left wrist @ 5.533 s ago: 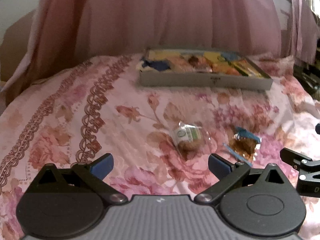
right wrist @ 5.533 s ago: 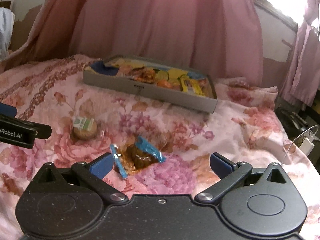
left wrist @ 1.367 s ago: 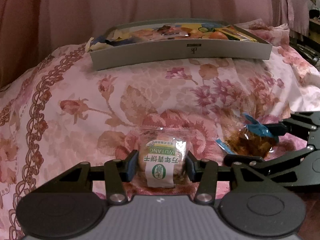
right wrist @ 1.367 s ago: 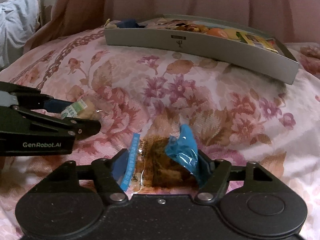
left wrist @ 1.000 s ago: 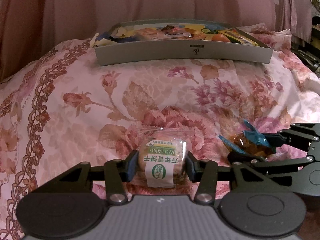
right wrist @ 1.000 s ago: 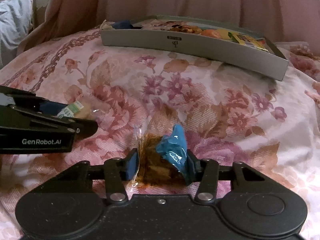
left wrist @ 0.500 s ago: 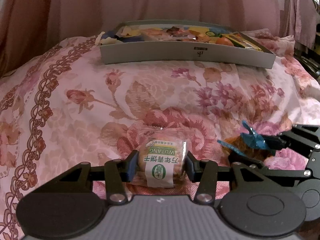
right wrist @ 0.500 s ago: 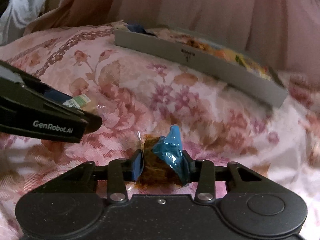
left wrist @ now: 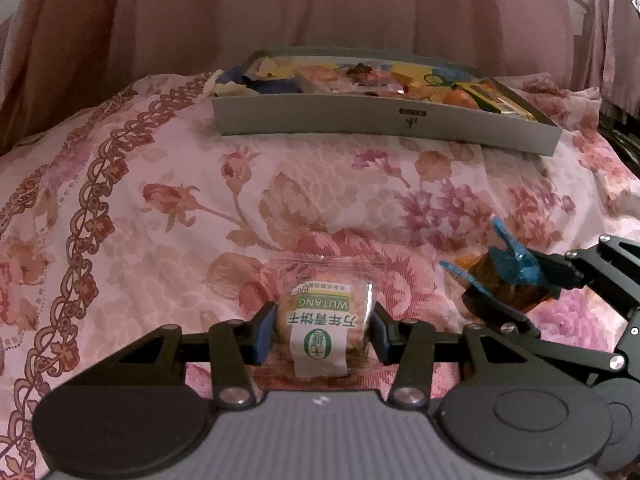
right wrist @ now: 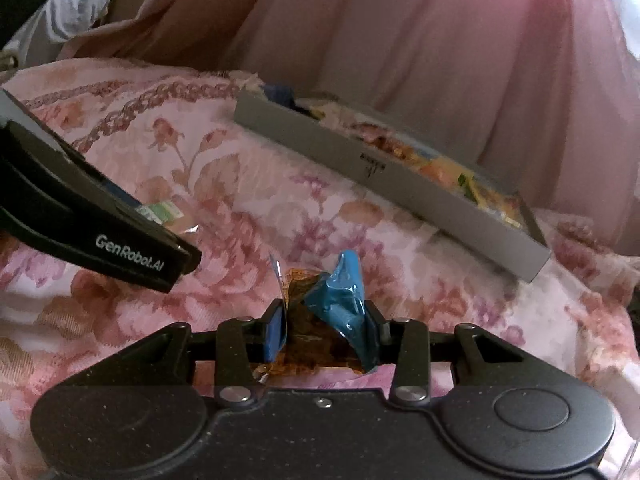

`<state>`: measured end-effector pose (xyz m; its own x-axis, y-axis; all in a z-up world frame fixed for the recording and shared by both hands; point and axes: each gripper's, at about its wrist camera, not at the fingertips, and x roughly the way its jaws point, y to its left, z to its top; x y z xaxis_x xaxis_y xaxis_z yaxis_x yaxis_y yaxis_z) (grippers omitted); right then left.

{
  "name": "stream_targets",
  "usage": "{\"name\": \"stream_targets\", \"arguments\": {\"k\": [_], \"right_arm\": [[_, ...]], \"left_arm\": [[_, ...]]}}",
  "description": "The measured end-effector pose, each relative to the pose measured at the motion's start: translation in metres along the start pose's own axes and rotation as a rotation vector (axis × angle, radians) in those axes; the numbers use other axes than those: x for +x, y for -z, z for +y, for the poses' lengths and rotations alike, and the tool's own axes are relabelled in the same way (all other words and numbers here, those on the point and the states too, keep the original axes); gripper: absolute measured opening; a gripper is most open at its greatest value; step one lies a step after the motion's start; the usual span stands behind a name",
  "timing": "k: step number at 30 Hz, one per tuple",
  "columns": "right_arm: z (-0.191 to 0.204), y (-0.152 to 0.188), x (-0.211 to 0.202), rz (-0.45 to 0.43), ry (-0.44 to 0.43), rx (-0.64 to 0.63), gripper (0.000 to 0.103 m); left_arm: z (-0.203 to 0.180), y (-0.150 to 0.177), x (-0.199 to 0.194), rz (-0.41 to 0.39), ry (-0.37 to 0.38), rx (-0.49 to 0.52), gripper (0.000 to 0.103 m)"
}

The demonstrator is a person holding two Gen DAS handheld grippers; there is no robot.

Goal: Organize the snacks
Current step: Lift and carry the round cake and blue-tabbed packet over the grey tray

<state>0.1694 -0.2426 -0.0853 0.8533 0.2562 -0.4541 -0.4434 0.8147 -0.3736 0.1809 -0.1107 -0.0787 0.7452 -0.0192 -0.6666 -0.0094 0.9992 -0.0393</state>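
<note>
Dim pinkish light, upper-right window glare, fisheye-warped edges, soft blur.

The snacks [left wrist: 384, 80] packed in the grey box [left wrist: 360, 120] are too small and overlapped to name singly; in the right wrist view they blur into streaks of colour. The box's printed mark [right wrist: 370, 166] is unreadable there. The left gripper [right wrist: 176, 240] hides most of the green-labelled biscuit pack [right wrist: 162, 210] in that view, and its body runs off the left edge. The brown snack in the blue wrapper [left wrist: 508, 276] is partly covered by the right gripper's fingers [left wrist: 560, 268], whose body is cut by the right edge. The white fabric [right wrist: 76, 4] at the top left corner is cropped.
</note>
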Motion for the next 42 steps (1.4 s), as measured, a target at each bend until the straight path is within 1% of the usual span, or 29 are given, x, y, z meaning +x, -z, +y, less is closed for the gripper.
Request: {"name": "stream_targets", "arguments": {"k": [6, 10, 11, 13, 15, 17, 21, 26, 29, 32, 36, 37, 40, 42], "right_arm": [[-0.005, -0.004, -0.005, -0.07, 0.054, 0.006, 0.042], [-0.014, -0.01, -0.009, -0.143, 0.111, 0.045, 0.042], [-0.018, -0.011, -0.01, -0.162, 0.126, 0.064, 0.042], [-0.024, -0.013, -0.011, -0.19, 0.152, 0.095, 0.042], [-0.029, -0.016, -0.01, -0.219, 0.178, 0.118, 0.042], [-0.033, -0.019, -0.008, -0.253, 0.209, 0.128, 0.042], [-0.047, -0.029, 0.001, -0.316, 0.265, 0.15, 0.043], [-0.079, -0.051, 0.019, -0.379, 0.326, 0.238, 0.043], [-0.096, -0.059, 0.028, -0.393, 0.343, 0.275, 0.043], [-0.114, -0.065, 0.043, -0.376, 0.337, 0.331, 0.043], [-0.129, -0.064, 0.059, -0.343, 0.322, 0.36, 0.044], [-0.127, -0.064, 0.061, -0.332, 0.316, 0.362, 0.044], [-0.129, -0.065, 0.067, -0.301, 0.29, 0.374, 0.044], [-0.132, -0.067, 0.074, -0.264, 0.251, 0.381, 0.044]], "left_arm": [[0.008, -0.006, -0.002, -0.032, 0.014, -0.072, 0.052], [0.013, -0.015, -0.009, -0.09, 0.025, -0.133, 0.052], [0.013, -0.019, -0.012, -0.11, 0.017, -0.136, 0.052], [0.008, -0.028, -0.017, -0.149, 0.001, -0.106, 0.052], [0.004, -0.039, -0.023, -0.204, -0.015, -0.078, 0.052], [0.001, -0.053, -0.027, -0.249, -0.014, -0.082, 0.052], [-0.006, -0.088, -0.024, -0.306, -0.025, -0.086, 0.052], [-0.014, -0.132, -0.009, -0.366, -0.048, -0.111, 0.052], [-0.016, -0.151, 0.002, -0.369, -0.058, -0.125, 0.052], [-0.017, -0.164, 0.015, -0.359, -0.07, -0.138, 0.052], [-0.018, -0.175, 0.037, -0.307, -0.076, -0.173, 0.052], [-0.019, -0.176, 0.042, -0.297, -0.078, -0.175, 0.052], [-0.024, -0.178, 0.056, -0.271, -0.087, -0.17, 0.052], [-0.028, -0.179, 0.065, -0.238, -0.087, -0.145, 0.052]]}}
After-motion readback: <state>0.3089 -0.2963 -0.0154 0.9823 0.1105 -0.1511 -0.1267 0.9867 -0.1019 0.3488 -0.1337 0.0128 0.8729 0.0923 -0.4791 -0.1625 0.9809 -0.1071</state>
